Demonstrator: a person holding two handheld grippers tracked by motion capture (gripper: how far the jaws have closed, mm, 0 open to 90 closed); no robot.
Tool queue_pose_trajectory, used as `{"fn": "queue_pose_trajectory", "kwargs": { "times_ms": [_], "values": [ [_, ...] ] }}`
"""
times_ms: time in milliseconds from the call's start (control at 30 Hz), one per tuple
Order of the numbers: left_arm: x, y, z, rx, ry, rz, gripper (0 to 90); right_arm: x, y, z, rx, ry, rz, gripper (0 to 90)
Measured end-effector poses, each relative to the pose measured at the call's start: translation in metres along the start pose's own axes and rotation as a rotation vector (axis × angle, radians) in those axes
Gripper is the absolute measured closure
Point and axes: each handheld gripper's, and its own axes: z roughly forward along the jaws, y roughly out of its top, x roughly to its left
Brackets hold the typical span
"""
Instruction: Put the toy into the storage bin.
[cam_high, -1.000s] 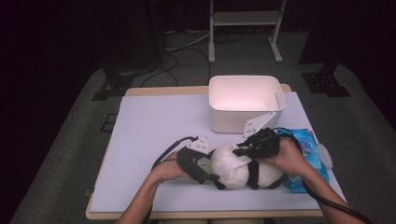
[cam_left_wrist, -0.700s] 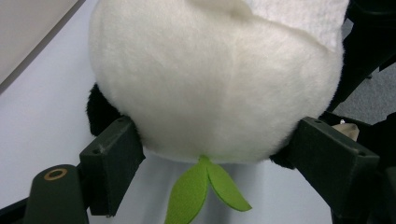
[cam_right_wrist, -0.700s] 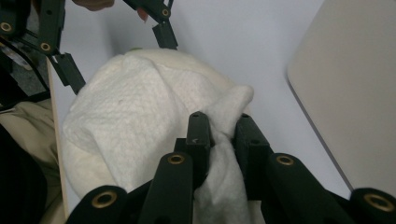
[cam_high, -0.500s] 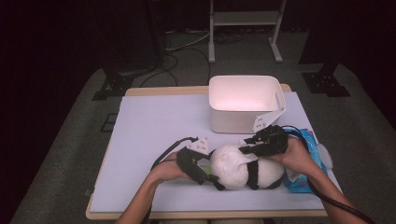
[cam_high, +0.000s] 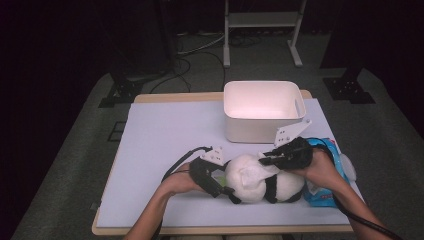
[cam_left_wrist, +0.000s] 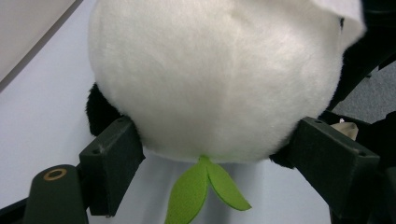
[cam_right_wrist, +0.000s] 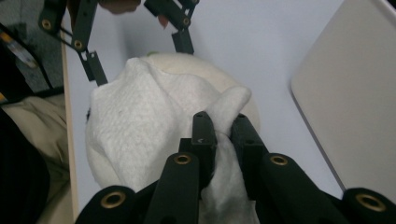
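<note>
A white and black plush toy lies near the table's front edge. My left gripper is shut on its round white head, one jaw pressed into each side, and a green felt leaf hangs below. A white wipe is draped over the head. My right gripper comes in from the right above the toy. Its jaws have just been closing and now pinch a fold of the wipe.
A white bin stands open behind the toy at the back right. A blue wipes pack lies under my right wrist near the table's right edge. The pale table top stretches away to the left.
My right gripper has shifted slightly to the right over the toy. The left gripper and the toy have stayed where they were.
</note>
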Motion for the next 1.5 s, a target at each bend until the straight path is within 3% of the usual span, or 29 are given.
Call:
{"fn": "queue_pose_trajectory", "kwargs": {
  "times_ms": [300, 500, 700, 900, 1100, 1300, 1500],
  "values": [
    [0.002, 0.002, -0.001, 0.003, 0.0, 0.008, 17.6, -0.002, -0.005, 0.006, 0.016, 0.025, 0.023, 81.2],
    [0.003, 0.003, -0.003, 0.003, 0.001, 0.014, 17.6, -0.002, -0.008, 0.005, 0.01, 0.014, 0.025, 81.3],
    [0.005, 0.007, -0.012, -0.042, 0.012, 0.001, 17.6, -0.003, -0.006, 0.004, 0.02, 0.016, 0.027, 81.4],
    [0.006, 0.013, -0.014, -0.055, 0.022, -0.002, 17.6, 0.0, -0.005, 0.008, 0.037, 0.029, 0.03, 81.4],
    [0.004, 0.013, -0.006, -0.027, -0.01, 0.006, 17.7, 0.01, -0.004, 0.01, 0.05, 0.046, 0.007, 81.4],
    [-0.002, 0.012, -0.004, -0.027, -0.024, 0.025, 18.7, 0.014, 0.006, 0.011, 0.043, 0.058, -0.013, 81.4],
    [-0.004, 0.011, -0.004, -0.016, -0.02, 0.041, 18.7, 0.012, 0.027, 0.028, 0.071, 0.081, -0.042, 81.2]
  ]
}}
